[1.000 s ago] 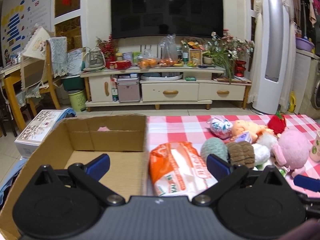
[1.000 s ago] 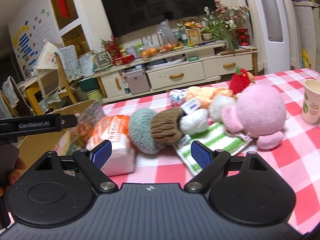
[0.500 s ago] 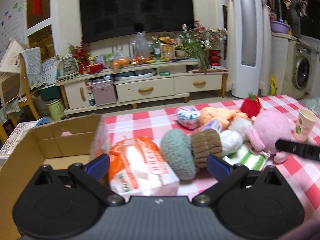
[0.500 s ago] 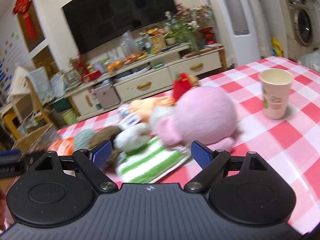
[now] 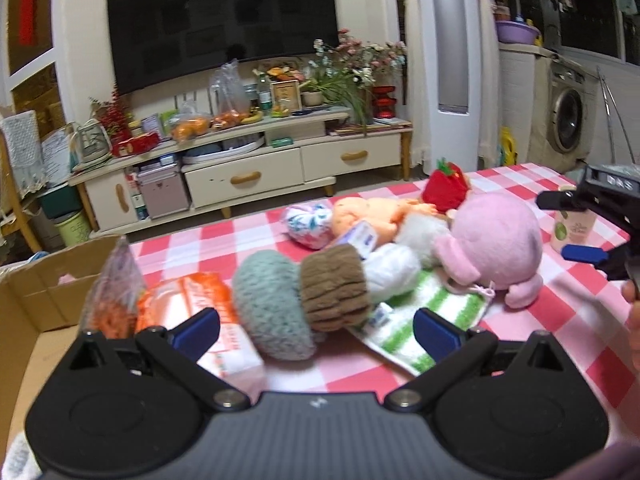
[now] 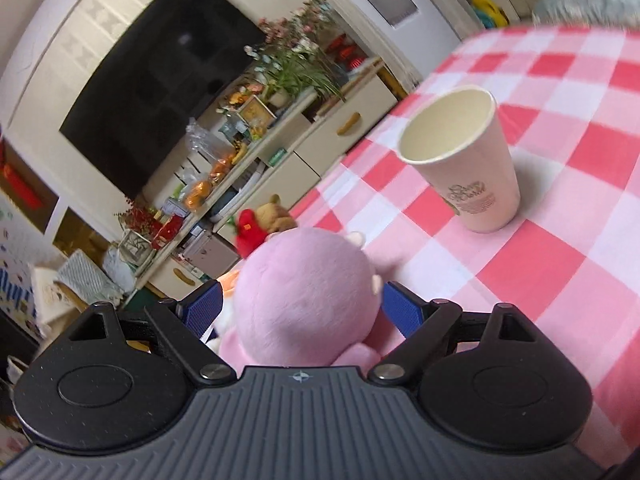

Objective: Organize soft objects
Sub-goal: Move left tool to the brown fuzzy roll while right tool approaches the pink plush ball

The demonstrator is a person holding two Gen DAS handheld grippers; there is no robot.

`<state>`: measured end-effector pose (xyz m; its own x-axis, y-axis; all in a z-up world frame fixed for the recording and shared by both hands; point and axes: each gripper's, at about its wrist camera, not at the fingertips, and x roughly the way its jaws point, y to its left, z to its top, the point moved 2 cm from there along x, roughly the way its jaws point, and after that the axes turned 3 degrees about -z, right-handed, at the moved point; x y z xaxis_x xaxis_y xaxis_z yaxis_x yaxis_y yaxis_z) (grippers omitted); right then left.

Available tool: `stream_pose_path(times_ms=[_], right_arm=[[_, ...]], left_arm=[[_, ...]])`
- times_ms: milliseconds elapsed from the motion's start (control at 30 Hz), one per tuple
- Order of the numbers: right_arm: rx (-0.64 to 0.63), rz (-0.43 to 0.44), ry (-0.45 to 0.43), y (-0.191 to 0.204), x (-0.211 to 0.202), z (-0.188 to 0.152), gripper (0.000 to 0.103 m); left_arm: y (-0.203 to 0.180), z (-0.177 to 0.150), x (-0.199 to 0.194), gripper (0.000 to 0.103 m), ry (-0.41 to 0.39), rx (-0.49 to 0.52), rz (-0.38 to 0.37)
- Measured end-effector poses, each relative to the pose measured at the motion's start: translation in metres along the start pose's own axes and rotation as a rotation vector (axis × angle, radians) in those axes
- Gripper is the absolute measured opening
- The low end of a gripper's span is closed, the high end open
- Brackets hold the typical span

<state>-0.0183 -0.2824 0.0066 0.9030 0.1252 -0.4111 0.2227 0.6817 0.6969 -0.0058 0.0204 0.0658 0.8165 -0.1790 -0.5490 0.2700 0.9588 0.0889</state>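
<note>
Your right claw point(image 6: 300, 312) straddles the pink plush point(image 6: 304, 296) on the counter point(image 6: 560, 248), spread wide. Only your left claw point(image 5: 316, 330), also wide, shows the cardboard box point(image 5: 24, 320).

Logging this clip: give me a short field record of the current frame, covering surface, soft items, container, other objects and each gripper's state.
surface: table with pink checked cloth
soft items: pink plush toy, grey-green knitted item, brown knitted item, striped green towel, strawberry plush
container: cardboard box, at the table's left edge
other objects: paper cup, upright, apart from the toys; orange packet
left gripper: open, holding nothing
right gripper: open, fingers either side of the pink plush toy
</note>
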Motion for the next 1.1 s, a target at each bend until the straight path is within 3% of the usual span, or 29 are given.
stream_pose_path(times_ms=[367, 500, 600, 700, 833, 1000, 1100], right_arm=[[0.196, 0.12, 0.125, -0.052, 0.032, 0.015, 0.103], [0.206, 0.153, 0.173, -0.05, 0.04, 0.013, 0.103], [0.144, 0.144, 0.177, -0.021, 0.033, 0.004, 0.103], [0.094, 0.148, 0.194, -0.014, 0.034, 0.005, 0.103], [0.036, 0.164, 0.232, -0.01, 0.033, 0.008, 0.103], [-0.046, 0.28, 0.252, 0.004, 0.025, 0.009, 0.103], [-0.137, 0.368, 0.233, 0.013, 0.012, 0.008, 0.103]], left_arm=[[-0.011, 0.004, 0.029, 0.097, 0.007, 0.006, 0.004], [-0.013, 0.007, 0.041, 0.092, 0.009, 0.022, 0.014], [-0.014, 0.009, 0.052, 0.086, 0.012, 0.036, 0.021], [-0.016, 0.011, 0.059, 0.079, 0.014, 0.056, 0.026], [-0.015, 0.013, 0.067, 0.064, 0.035, 0.054, 0.014], [-0.015, 0.01, 0.069, 0.064, 0.072, 0.002, -0.06], [-0.024, 0.007, 0.065, 0.065, 0.073, 0.027, -0.09]])
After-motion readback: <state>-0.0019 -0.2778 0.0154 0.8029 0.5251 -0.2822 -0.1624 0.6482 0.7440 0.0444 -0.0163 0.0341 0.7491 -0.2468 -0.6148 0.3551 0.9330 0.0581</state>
